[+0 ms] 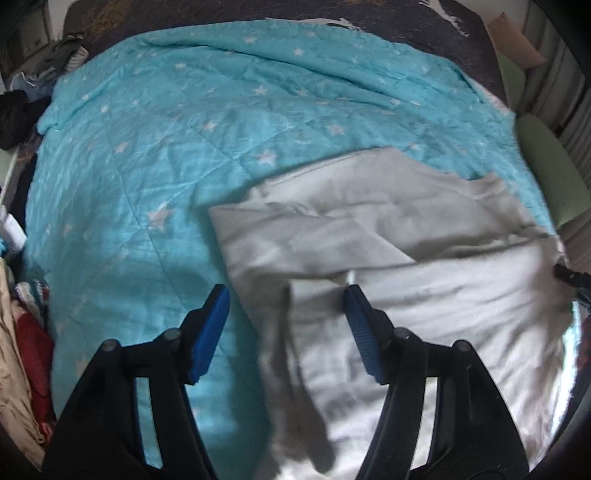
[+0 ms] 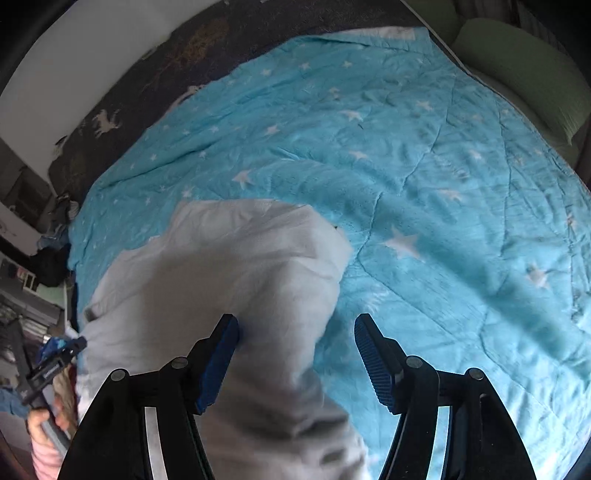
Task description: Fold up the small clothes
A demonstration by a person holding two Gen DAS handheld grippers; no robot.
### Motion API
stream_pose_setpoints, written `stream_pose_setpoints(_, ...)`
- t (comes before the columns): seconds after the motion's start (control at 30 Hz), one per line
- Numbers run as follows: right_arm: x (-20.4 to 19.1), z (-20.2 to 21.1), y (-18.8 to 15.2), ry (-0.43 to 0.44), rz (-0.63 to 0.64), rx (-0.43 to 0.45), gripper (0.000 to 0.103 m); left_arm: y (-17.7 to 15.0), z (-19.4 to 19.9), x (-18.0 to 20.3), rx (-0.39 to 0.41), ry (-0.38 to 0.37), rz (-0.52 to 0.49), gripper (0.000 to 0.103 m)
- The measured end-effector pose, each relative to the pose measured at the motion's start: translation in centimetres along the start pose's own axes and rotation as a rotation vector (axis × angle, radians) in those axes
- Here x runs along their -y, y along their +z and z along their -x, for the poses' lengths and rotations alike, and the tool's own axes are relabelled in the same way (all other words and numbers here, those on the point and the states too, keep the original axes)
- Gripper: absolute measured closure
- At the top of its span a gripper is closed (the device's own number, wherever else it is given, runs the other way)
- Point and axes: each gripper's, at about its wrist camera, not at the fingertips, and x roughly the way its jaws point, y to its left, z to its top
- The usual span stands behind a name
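Near field, left wrist view: my left gripper [image 1: 286, 295] has its fingers spread, nothing pinched; the left finger sits over the quilt, the right finger [image 1: 360, 325] over the pale grey garment [image 1: 388, 266], whose left edge runs up between the two; whether that pad touches the cloth I cannot tell.

Near field, right wrist view: my right gripper [image 2: 296, 325] also has its fingers spread and pinches nothing; the garment [image 2: 229, 280] passes under the left finger [image 2: 221, 354] and fills the gap toward 6 o'clock; the right finger lies over bare quilt.

Mid field: the garment lies flat on the bed with one layer folded across it; it rests on a turquoise star-print quilt [image 1: 147, 155].

Far field: a dark patterned blanket [image 1: 258, 11] at 12 o'clock; a green pillow [image 1: 550, 170] at 3 o'clock; heaped clothes [image 1: 26, 332] at 8 o'clock.
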Motion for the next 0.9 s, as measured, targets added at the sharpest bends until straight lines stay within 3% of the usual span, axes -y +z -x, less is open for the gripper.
stream_pose_setpoints(0.07, 0.5, -1.0, 0.6, -0.072, -0.012, 0.033, 0.035, -0.2, -0.8, -0.6, 0.011, 0.095, -0.028, 0.034)
stream_pose_setpoints(0.1, 1.1, -0.9, 0.8, -0.094, -0.020, 0.053, 0.033, -0.2, -1.0, -1.4, 0.016, 0.101, -0.014, 0.033)
stream_pose_setpoints(0.2, 2.9, -1.0, 1.3, -0.096, -0.052, 0.072, 0.029, -0.3, -1.0, -4.0, -0.008, 0.037, 0.101, 0.034)
stream_pose_setpoints(0.27, 3.2, -0.6, 1.0, -0.069, -0.053, 0.060, 0.029, -0.6, -0.1, -4.7, -0.001, 0.020, 0.126, 0.035)
stream_pose_setpoints(0.43, 3.3, 3.3, 0.1, 0.015, -0.075, 0.080, 0.029, -1.8, 3.5, -3.5, 0.053, 0.011, 0.043, 0.035)
stream_pose_setpoints(0.67, 0.1, 8.9, -4.0, 0.054, 0.102, 0.042, 0.029, -6.1, 9.2, 0.5, 0.140, -0.079, -0.107, 0.033)
stream_pose_setpoints(0.9, -2.9, 9.5, -9.1, 0.034, 0.210, 0.020, 0.029, -10.1, 11.4, 5.4, 0.098, -0.042, -0.261, 0.028)
